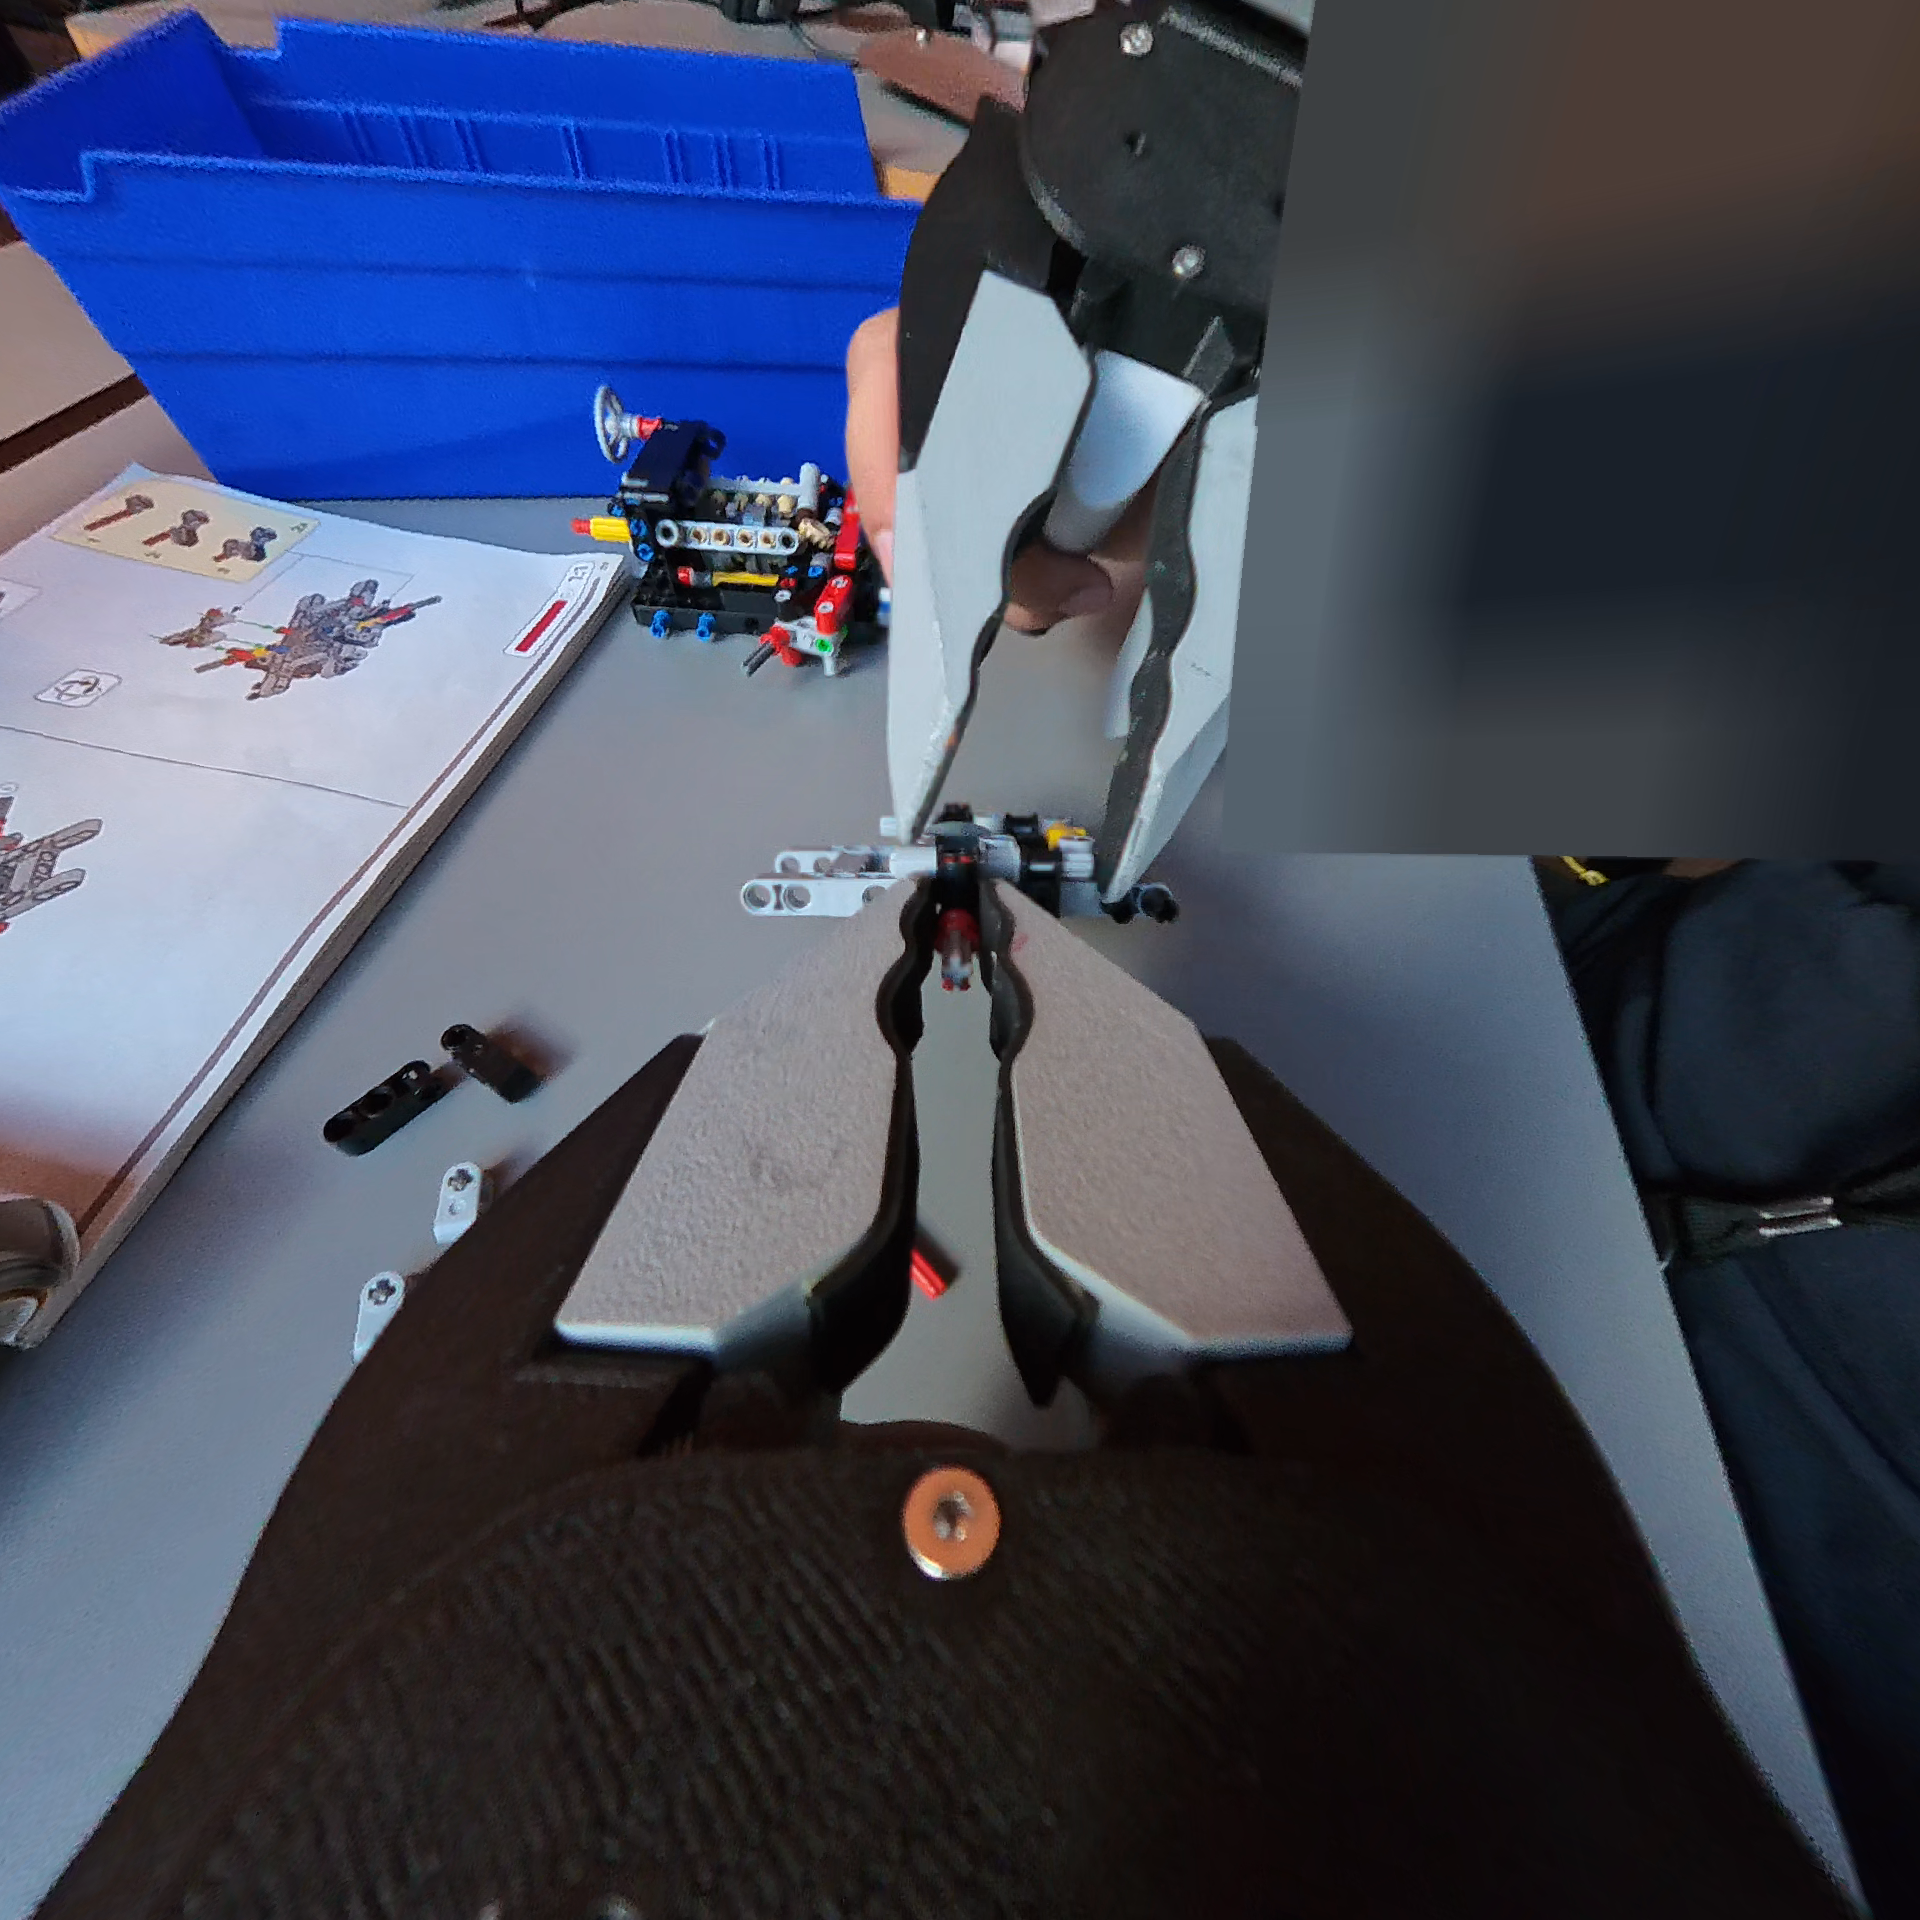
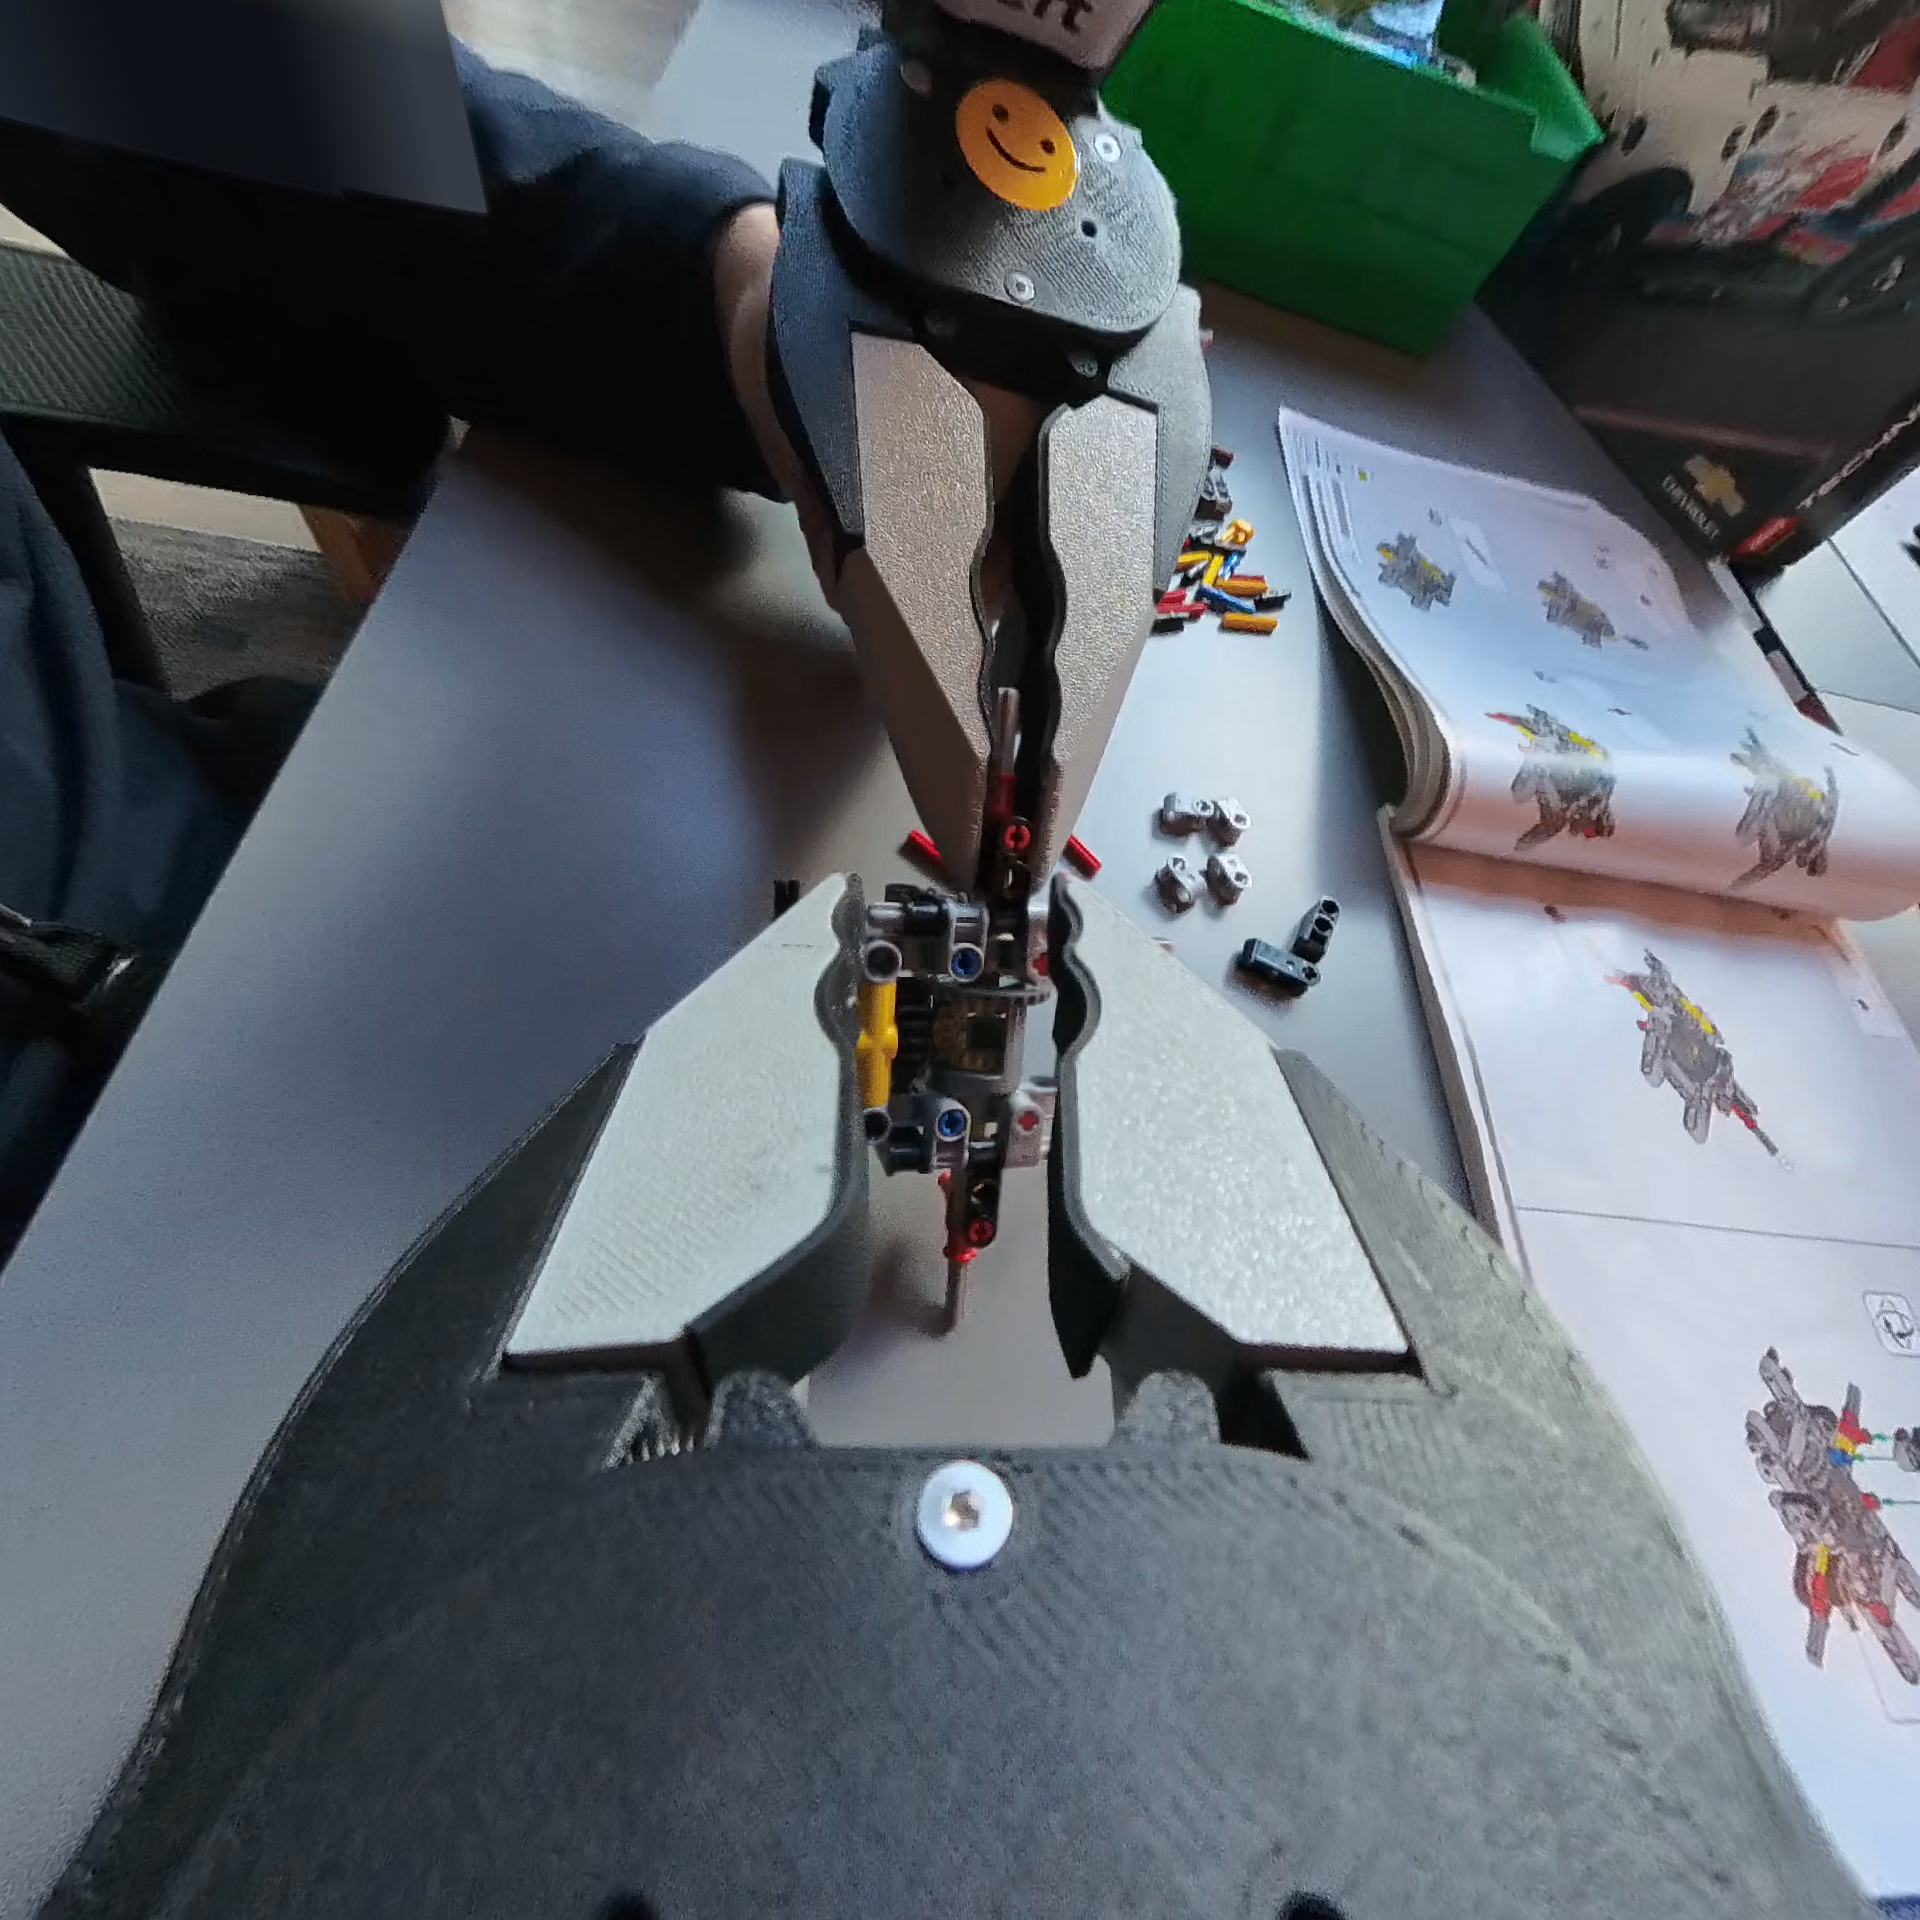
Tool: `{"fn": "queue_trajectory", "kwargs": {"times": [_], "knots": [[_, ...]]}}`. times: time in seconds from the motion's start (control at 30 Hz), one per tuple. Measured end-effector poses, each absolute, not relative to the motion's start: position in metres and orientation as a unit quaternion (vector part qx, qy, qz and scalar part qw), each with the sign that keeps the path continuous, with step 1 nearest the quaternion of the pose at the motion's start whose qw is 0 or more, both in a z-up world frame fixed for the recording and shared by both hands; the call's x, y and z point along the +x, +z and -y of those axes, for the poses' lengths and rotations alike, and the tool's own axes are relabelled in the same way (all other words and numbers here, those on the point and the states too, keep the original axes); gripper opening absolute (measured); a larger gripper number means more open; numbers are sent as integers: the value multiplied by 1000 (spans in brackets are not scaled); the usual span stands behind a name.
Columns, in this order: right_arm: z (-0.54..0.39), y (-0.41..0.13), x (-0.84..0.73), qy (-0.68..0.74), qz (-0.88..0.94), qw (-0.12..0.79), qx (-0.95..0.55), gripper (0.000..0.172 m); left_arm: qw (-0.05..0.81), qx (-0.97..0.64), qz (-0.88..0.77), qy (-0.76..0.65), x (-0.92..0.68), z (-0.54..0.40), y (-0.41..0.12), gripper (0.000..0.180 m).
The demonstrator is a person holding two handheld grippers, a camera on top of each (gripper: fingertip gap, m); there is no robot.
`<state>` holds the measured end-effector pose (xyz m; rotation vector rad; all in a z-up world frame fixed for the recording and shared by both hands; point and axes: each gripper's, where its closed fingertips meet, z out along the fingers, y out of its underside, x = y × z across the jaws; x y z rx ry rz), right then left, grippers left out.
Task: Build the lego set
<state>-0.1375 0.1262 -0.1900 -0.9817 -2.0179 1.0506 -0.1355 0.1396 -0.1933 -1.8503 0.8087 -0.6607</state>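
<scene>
**Two claws on one small brick assembly**

At far left in the left wrist view, a blue bin (image 1: 447, 260) stands at the back of the grey table (image 1: 644, 748). An open instruction booklet (image 1: 239, 727) lies in front of it. A partly built brick model (image 1: 748, 551) sits just beside the booklet's far corner. Nearer, two black connector pieces (image 1: 436, 1086) and two small grey pieces (image 1: 457, 1200) lie loose on the table.

In the middle, the left claw (image 1: 958, 914) is nearly pressed together, pinching a thin black and red axle (image 1: 956, 935) that sticks out of a small brick assembly (image 1: 997, 857). A loose red pin (image 1: 928, 1273) lies on the table under this claw.

To the right, the right claw (image 2: 951, 935) reaches across the same assembly (image 2: 940, 1029) from the opposite side. Its fingers (image 2: 1081, 997) close on the grey, black and yellow body, one on each side. Right of it lie four grey connectors (image 2: 1203, 852), coloured pins (image 2: 1226, 582) and a green bin (image 2: 1340, 156).
</scene>
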Motion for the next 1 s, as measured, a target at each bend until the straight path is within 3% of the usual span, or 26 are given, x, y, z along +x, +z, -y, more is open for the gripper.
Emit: {"fn": "queue_trajectory", "kwargs": {"times": [0.8, 0.83, 1.0], "knots": [[-125, -183, -144, 413, 773, 310, -368, 26, 439, -792, -277, -320, -138, -138, -188, 5], [-127, -184, -144, 403, 776, 317, -368, 6, 433, -789, -290, -325, -135, -134, -189, 5], [-119, -184, -136, 459, 771, 258, -359, 3, 417, -785, -306, -341, -125, -122, -189, 4]]}}
